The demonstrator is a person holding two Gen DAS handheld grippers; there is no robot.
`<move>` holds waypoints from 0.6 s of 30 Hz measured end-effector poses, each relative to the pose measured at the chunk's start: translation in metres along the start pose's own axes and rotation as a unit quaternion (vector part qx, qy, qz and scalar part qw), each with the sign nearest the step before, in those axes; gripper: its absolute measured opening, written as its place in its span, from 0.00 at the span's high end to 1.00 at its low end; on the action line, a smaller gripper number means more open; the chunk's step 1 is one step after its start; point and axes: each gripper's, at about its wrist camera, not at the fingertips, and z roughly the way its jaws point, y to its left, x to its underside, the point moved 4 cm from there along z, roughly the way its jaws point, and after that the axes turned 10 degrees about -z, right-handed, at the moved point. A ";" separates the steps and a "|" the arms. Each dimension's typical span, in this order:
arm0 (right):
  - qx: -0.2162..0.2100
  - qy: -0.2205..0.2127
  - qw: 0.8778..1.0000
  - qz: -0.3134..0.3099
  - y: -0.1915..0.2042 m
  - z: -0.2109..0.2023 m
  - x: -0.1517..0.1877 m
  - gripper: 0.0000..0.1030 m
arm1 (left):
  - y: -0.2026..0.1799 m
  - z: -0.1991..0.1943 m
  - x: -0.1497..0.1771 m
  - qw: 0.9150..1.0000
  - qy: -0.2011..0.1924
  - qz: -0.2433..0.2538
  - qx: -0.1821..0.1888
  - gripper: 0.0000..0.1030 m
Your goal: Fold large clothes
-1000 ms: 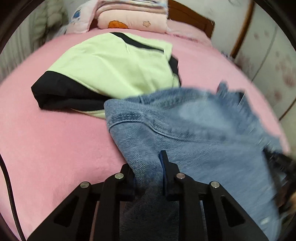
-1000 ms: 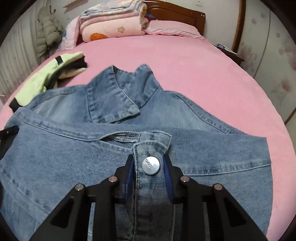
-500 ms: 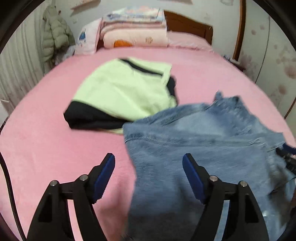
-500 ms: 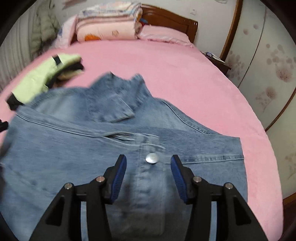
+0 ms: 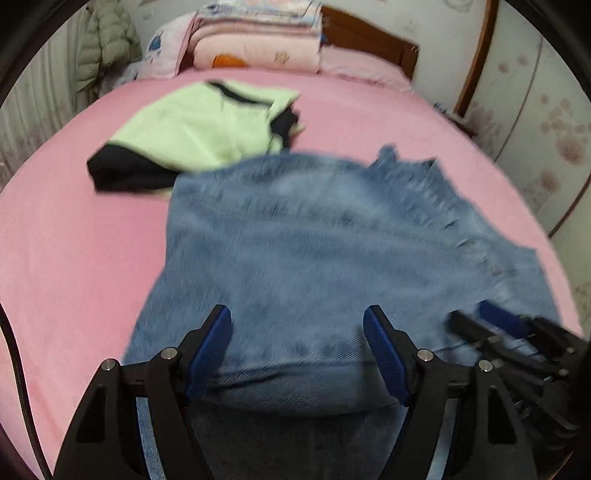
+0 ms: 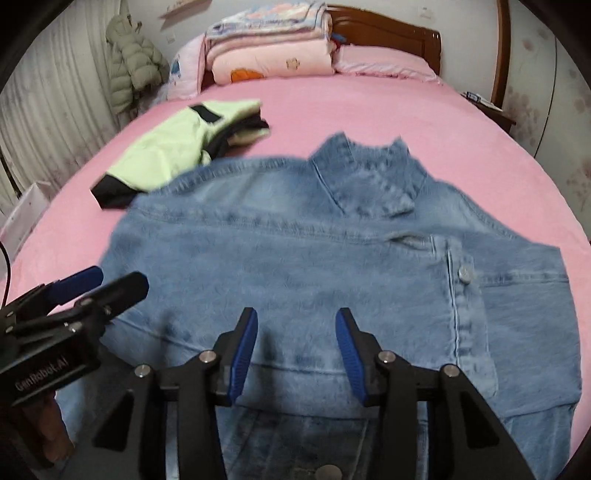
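Note:
A blue denim jacket lies folded on the pink bed, collar at the far side, a metal button on the right flap. My left gripper hovers over its near left part, jaws wide apart and closing slightly, with no cloth between the pads. My right gripper hangs over the near middle, its jaws closing too and nothing pinched. Each gripper shows in the other's view: the right gripper at the right edge, the left gripper at the left.
A folded light-green and black garment lies beyond the jacket's left shoulder. Stacked quilts and a pillow sit against the wooden headboard. A puffer coat hangs at the left wall. A nightstand stands at the right.
Both grippers let go of the denim and opened, then drew back and up from it. The jacket now lies flat, and the right gripper shifted left of the button placket.

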 end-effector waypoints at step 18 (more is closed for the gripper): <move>0.086 0.042 0.994 0.055 -0.083 -0.004 0.050 0.86 | 0.014 0.019 0.009 0.999 0.036 0.019 -0.016 0.32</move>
